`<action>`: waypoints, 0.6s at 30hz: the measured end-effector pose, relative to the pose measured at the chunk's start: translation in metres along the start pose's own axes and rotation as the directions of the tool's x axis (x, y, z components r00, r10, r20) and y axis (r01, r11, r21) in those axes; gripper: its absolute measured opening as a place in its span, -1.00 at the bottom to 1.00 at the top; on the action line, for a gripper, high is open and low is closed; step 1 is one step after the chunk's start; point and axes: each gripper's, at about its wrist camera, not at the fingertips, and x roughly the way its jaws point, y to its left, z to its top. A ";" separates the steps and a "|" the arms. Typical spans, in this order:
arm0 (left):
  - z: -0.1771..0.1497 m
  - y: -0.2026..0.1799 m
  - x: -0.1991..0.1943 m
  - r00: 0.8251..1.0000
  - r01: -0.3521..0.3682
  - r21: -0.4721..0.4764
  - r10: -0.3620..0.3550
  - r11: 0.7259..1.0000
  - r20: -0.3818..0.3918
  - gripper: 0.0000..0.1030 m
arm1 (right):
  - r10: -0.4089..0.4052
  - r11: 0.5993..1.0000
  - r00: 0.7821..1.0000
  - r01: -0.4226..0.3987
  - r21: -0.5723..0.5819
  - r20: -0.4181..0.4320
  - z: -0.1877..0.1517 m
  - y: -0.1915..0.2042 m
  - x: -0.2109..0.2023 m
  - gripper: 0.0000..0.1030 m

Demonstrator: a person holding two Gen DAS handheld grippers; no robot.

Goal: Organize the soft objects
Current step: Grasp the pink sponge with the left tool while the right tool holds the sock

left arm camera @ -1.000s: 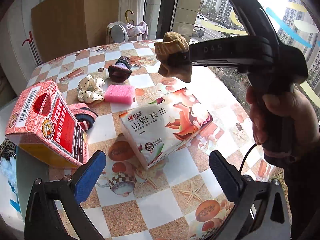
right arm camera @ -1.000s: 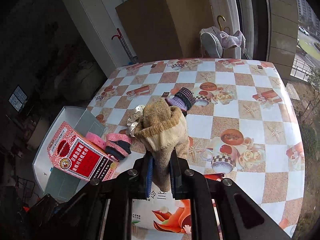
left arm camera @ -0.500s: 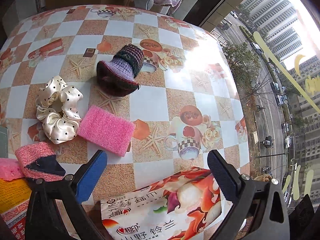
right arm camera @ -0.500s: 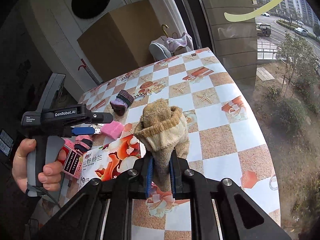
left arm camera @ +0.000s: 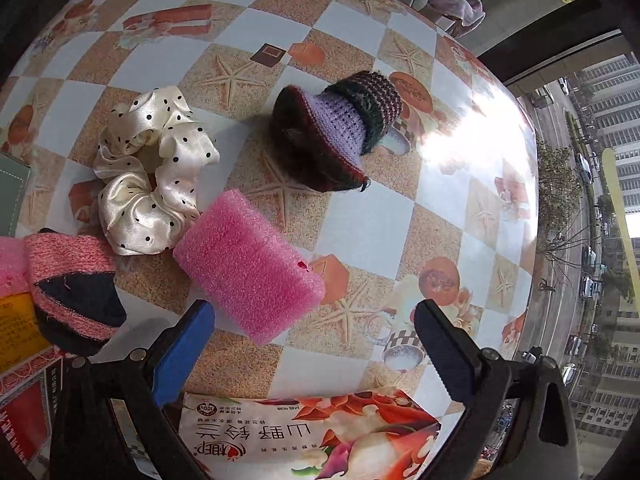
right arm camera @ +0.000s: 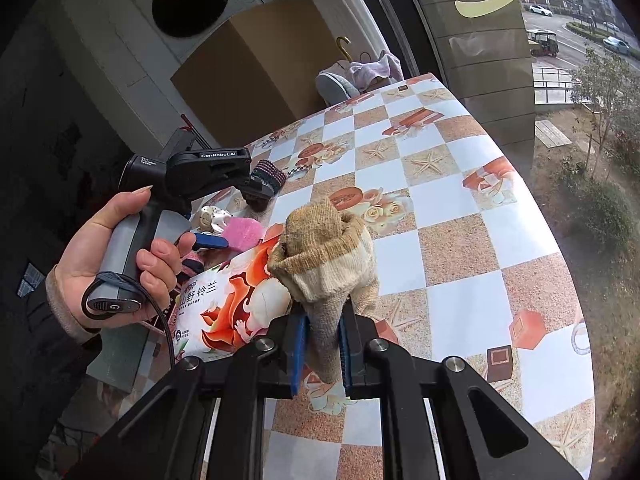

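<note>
My left gripper is open and empty, hovering just above the near corner of a pink sponge. Beside the sponge lie a cream polka-dot scrunchie, a purple knitted hat and a pink-and-black knit piece. My right gripper is shut on a rolled beige sock and holds it above the table. The left gripper also shows in the right wrist view over the sponge.
A floral tissue pack lies under the left gripper, also in the right wrist view. A red box sits at the left. The checkered table ends at the window side. A chair with cloth stands beyond.
My left gripper has dropped forward and closer to the pink sponge. My right gripper has carried the sock rightward, away from the pile, still shut on it.
</note>
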 end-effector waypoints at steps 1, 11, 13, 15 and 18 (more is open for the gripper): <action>0.000 0.001 0.000 1.000 -0.010 -0.011 0.010 1.000 0.005 0.95 | 0.004 1.000 1.000 -0.004 0.005 0.001 -0.001 -0.002 -0.001 -0.70; 0.030 0.008 0.024 0.988 -0.143 -0.085 0.147 0.986 0.041 0.67 | 0.031 1.000 0.999 -0.031 0.001 -0.015 -0.004 -0.001 0.007 -0.70; 0.028 -0.001 0.022 0.993 -0.115 -0.018 0.116 0.993 0.030 -0.02 | 0.036 0.999 0.999 -0.036 0.000 -0.026 -0.006 0.001 0.009 -0.70; 0.020 -0.010 0.022 0.995 -0.097 0.061 0.097 0.993 0.000 -0.03 | 0.039 0.999 0.999 -0.039 0.003 -0.037 -0.009 0.002 0.013 -0.70; 0.001 -0.016 0.011 0.998 -0.069 0.139 0.068 0.988 0.017 -0.03 | 0.035 0.999 0.998 -0.035 0.000 -0.044 -0.013 0.006 0.016 -0.70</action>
